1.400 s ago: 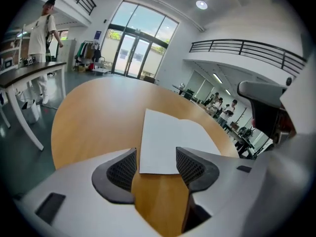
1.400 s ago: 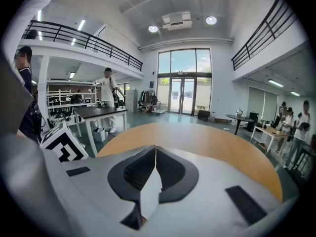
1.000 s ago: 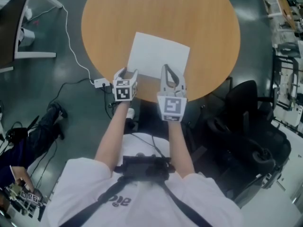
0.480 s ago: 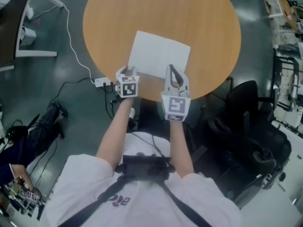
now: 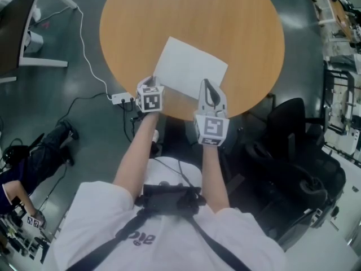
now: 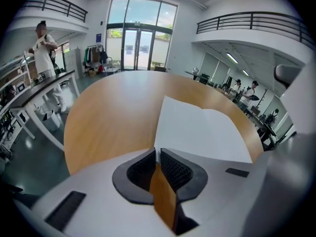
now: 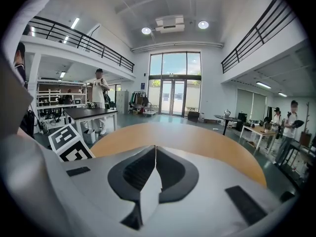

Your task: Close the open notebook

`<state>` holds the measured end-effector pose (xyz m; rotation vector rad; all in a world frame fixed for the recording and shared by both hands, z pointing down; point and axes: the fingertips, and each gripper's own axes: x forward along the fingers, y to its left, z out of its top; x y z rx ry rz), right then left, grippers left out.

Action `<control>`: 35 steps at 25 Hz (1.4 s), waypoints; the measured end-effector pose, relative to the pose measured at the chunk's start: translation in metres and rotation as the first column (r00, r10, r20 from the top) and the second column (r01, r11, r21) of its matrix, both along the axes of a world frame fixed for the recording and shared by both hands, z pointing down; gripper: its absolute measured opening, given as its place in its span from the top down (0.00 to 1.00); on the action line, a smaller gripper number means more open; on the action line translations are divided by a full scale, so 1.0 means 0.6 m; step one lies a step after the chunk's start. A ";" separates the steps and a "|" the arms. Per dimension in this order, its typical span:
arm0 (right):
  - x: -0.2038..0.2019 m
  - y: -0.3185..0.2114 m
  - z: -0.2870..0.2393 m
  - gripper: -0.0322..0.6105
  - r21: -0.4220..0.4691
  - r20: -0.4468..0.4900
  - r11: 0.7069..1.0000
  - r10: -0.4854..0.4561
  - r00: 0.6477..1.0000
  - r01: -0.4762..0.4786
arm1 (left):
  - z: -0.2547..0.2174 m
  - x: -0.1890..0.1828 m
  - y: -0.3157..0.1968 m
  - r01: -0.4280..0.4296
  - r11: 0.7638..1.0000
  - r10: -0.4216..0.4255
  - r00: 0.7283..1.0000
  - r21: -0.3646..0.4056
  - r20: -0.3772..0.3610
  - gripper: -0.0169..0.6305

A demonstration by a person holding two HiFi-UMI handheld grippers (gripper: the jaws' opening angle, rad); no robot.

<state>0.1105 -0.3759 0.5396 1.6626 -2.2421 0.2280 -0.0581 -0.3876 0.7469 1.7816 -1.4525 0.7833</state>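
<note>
The open notebook (image 5: 192, 66) lies white and flat on the round wooden table (image 5: 192, 10), near its front edge. My left gripper (image 5: 151, 84) sits at the notebook's near left corner. In the left gripper view its jaws (image 6: 158, 151) are closing, almost together, with the corner of the white page (image 6: 202, 130) pinched between the pads. My right gripper (image 5: 207, 84) is over the notebook's near right edge. Its jaws (image 7: 155, 148) are shut with nothing between them, and the bare tabletop (image 7: 187, 137) stretches ahead. Whether it touches the page is hidden.
A black office chair (image 5: 293, 145) stands right of the table, close to my right arm. A white cable and plug block (image 5: 121, 99) lie on the floor at the left. A white-framed desk (image 5: 39, 64) stands far left. People stand in the background (image 6: 44, 48).
My left gripper's jaws have gone from wide open to nearly together at the notebook's corner. The notebook has turned a little, its far corner shifting right. The right gripper has hardly moved.
</note>
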 end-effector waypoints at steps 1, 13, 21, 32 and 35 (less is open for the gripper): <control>0.002 0.001 -0.002 0.92 0.001 0.002 1.000 0.006 1.000 -0.006 | -0.007 0.001 -0.002 -0.001 1.000 0.001 1.000 0.011 -0.004 0.90; 0.039 0.033 -0.015 0.92 0.031 0.023 0.998 0.052 0.998 -0.053 | -0.100 0.037 0.016 -0.028 0.990 0.038 0.997 0.135 -0.073 0.92; 0.062 0.063 -0.031 0.92 0.068 0.062 0.991 0.109 0.992 -0.113 | -0.139 0.062 0.028 -0.089 0.976 0.104 0.992 0.200 -0.066 0.92; 0.112 0.111 -0.049 0.92 0.112 0.083 0.972 0.198 0.977 -0.206 | -0.200 0.142 0.062 -0.269 0.915 0.287 0.958 0.301 -0.018 0.92; 0.134 0.127 -0.052 0.92 0.120 0.094 0.962 0.233 0.968 -0.243 | -0.211 0.174 0.075 -0.317 0.895 0.338 0.941 0.315 -0.013 0.92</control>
